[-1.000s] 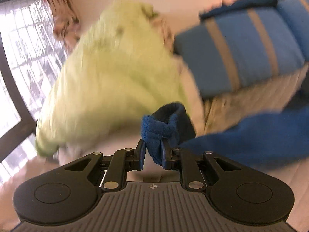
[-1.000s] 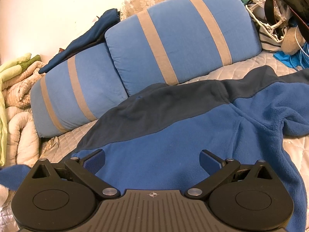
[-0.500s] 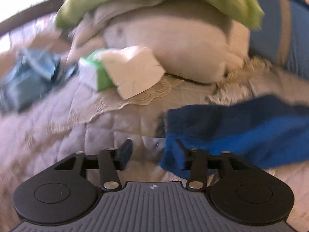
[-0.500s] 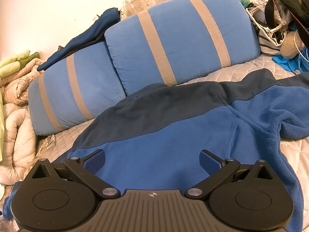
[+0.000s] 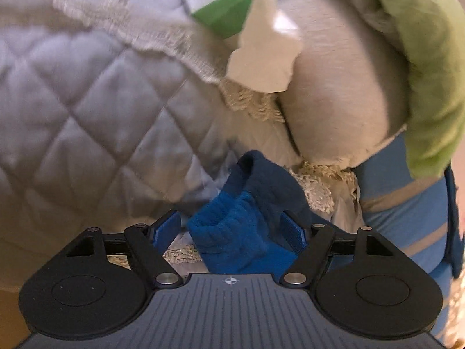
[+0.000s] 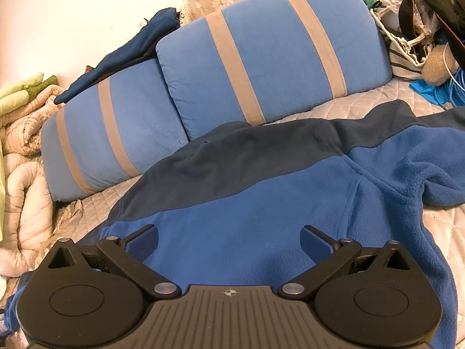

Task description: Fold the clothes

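Left wrist view: the left claw [image 5: 237, 229] has just been opening and now stands wide. The sleeve cuff [image 5: 247, 218] it pinched a second ago sits loose between the fingers, slumped on the bed [image 5: 87, 101]. To my eye the sleeve has been carried to its spot and let go, so this fold step looks finished. The cuff is thick, nubby fleece, bright blue with a navy rim, curled into a soft tube. The bed cover is pale, quilted in diamonds.

In the right wrist view, the right claw [image 6: 229, 241] hangs wide and empty, unmoved, over the fleece jacket [image 6: 261, 203], which lies spread on the bed before two plump striped pillows [image 6: 261, 52].
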Motion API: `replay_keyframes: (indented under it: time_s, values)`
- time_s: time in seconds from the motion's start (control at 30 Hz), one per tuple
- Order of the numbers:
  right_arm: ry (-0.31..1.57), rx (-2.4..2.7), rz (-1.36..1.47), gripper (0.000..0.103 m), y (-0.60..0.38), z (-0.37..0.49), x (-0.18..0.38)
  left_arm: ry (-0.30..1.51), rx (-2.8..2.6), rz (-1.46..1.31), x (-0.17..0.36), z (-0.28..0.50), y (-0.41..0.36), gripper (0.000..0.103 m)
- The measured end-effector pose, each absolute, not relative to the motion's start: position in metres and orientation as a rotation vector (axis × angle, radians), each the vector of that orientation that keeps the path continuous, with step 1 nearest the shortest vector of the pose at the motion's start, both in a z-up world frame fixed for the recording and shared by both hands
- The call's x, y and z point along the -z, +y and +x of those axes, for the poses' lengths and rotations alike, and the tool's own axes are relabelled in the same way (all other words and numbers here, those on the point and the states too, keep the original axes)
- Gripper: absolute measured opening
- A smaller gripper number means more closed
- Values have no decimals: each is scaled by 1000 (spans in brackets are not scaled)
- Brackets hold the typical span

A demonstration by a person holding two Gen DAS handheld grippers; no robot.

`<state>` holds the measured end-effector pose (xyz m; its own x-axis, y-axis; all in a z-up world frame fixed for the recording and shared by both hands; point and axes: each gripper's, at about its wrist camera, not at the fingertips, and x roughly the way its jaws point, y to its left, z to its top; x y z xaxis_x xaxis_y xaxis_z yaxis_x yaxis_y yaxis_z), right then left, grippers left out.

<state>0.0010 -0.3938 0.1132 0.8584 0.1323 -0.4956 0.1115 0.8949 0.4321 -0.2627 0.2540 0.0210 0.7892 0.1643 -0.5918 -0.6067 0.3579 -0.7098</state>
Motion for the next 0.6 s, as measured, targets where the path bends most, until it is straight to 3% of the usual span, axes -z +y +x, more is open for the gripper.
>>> replay_keyframes:
  time_s: [0.07,0.13,0.17,0.2,0.37,0.6]
  values:
    - [544,-10,470,103,-394,1,-113,440,-513,-1167,-11,-262,256,73]
    - [545,-9,472,103,-394,1,-113,404,-508,-1241,-2,-264,257,51]
    - [545,-8,472,103,-394,1,-112,388,-516,-1284,2,-266,258,33]
    - [547,-8,471,103,-394,2,-112,375,-524,-1321,4,-267,258,28]
    - [549,-9,474,103,-394,2,-111,371,-556,-1218,-30,-264,257,18]
    - [551,-9,472,103,-393,1,-111,261,-556,-913,-110,-267,255,16]
